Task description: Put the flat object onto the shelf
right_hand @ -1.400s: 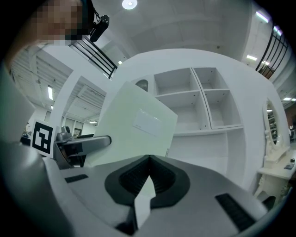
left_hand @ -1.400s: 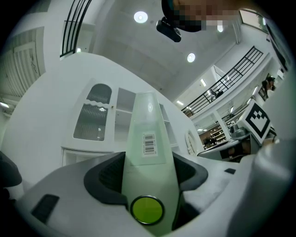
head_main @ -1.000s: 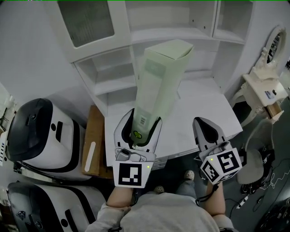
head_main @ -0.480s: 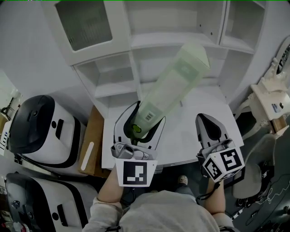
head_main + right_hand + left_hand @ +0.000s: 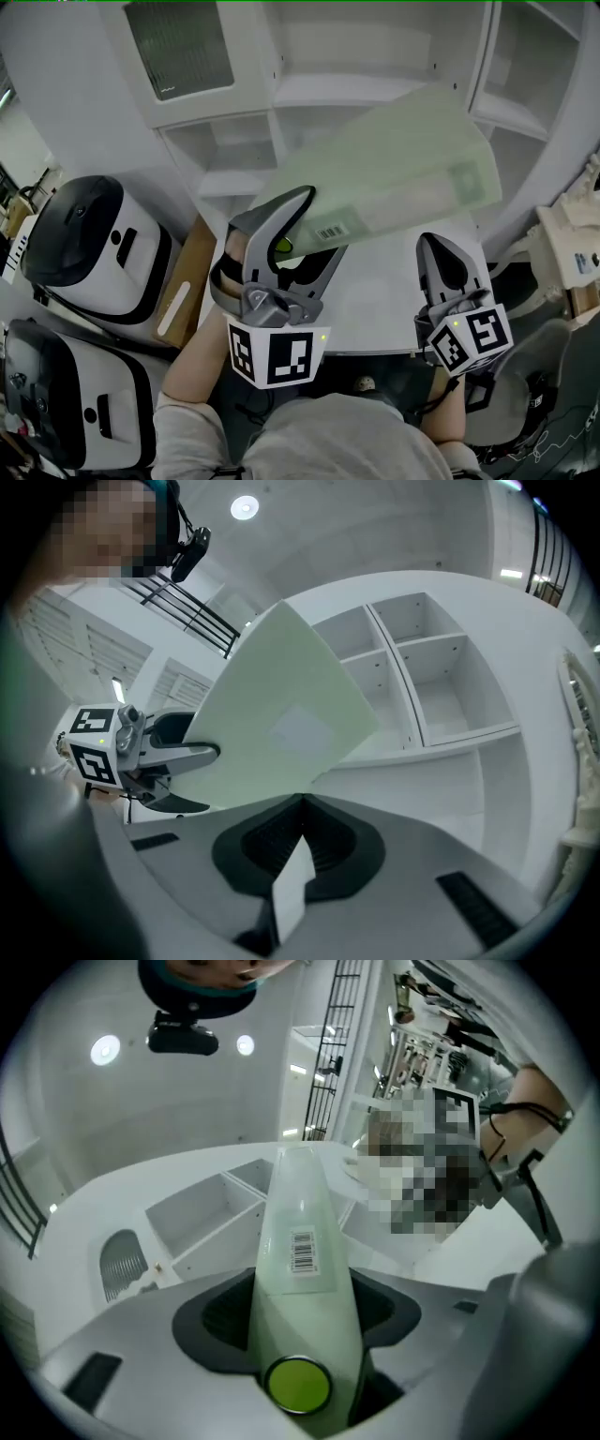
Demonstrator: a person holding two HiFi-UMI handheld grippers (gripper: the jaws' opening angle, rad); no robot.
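Observation:
My left gripper [image 5: 314, 230] is shut on the lower end of a flat pale-green box [image 5: 394, 183] that carries a barcode label and a round green sticker. The box lies tilted, its far end pointing right and up in front of the white shelf unit [image 5: 309, 89]. In the left gripper view the box [image 5: 298, 1213] runs straight out between the jaws toward the shelf's open compartments [image 5: 206, 1213]. My right gripper [image 5: 439, 246] hangs over the white desk top [image 5: 394, 291], below the box, tips together. In its own view the box [image 5: 281, 724] fills the space above the shut right gripper [image 5: 300, 799].
Two white-and-black machines [image 5: 84, 253] [image 5: 56, 394] stand at the left, with a brown board [image 5: 178, 295] leaning beside the desk. A white ornate piece of furniture [image 5: 572, 244] stands at the right. A glazed cabinet door [image 5: 178, 47] is at the upper left.
The box has swung from nearly upright to lying over toward the right. My left gripper has rolled with it and lifted. The right gripper has stayed in about the same place.

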